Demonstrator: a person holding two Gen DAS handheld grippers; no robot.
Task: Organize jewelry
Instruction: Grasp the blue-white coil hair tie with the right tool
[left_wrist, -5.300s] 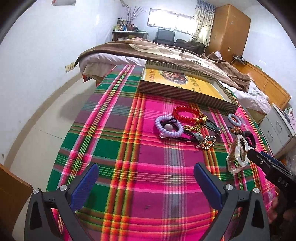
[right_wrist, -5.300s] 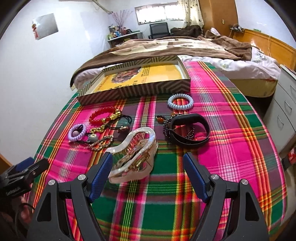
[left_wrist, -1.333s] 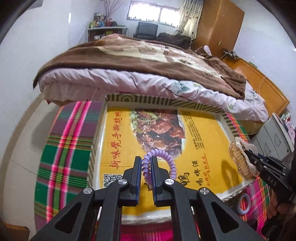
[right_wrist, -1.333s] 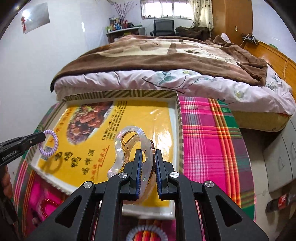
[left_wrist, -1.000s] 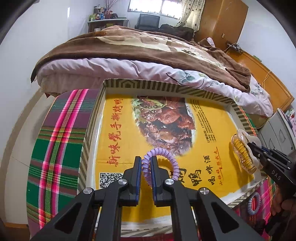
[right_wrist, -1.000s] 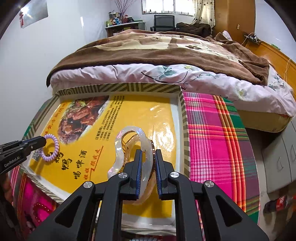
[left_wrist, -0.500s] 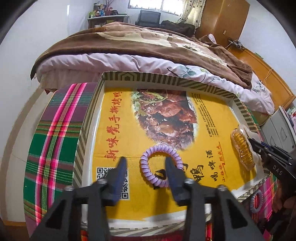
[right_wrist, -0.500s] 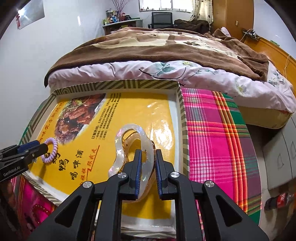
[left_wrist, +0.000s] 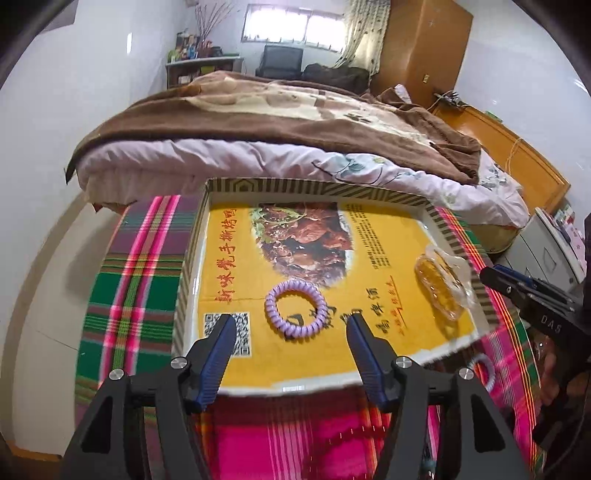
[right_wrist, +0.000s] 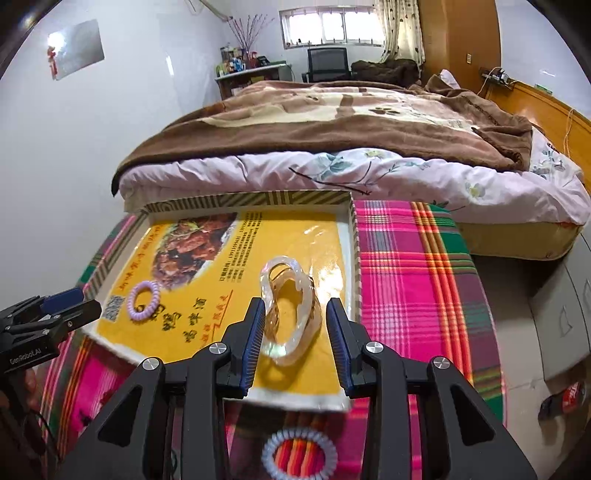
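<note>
The purple coil tie (left_wrist: 296, 308) lies released between the opening left tongs (left_wrist: 288, 343). The clear hair claw (right_wrist: 290, 310), judged stiff and slippery, is freed by the opening right tongs (right_wrist: 295, 334).

hair tie (left_wrist: 296, 308) left of clip (left_wrist: 441, 288), in box (left_wrist: 317, 187)

Counted across both wrist views:
- 1 shallow box (left_wrist: 192, 258), yellow printed floor.
- 2 coil hair ties: 1 purple hair tie (left_wrist: 296, 308) in the box, left side; 1 pale blue hair tie (right_wrist: 299, 458) on the cloth, near side.
- 1 clear hair claw (right_wrist: 290, 310) in the box, right side.
- 1 plaid tablecloth (right_wrist: 413, 273).
- 1 bed (right_wrist: 351, 122), far side.
- 2 grippers: left gripper (left_wrist: 290, 328), right gripper (right_wrist: 295, 314).
</note>
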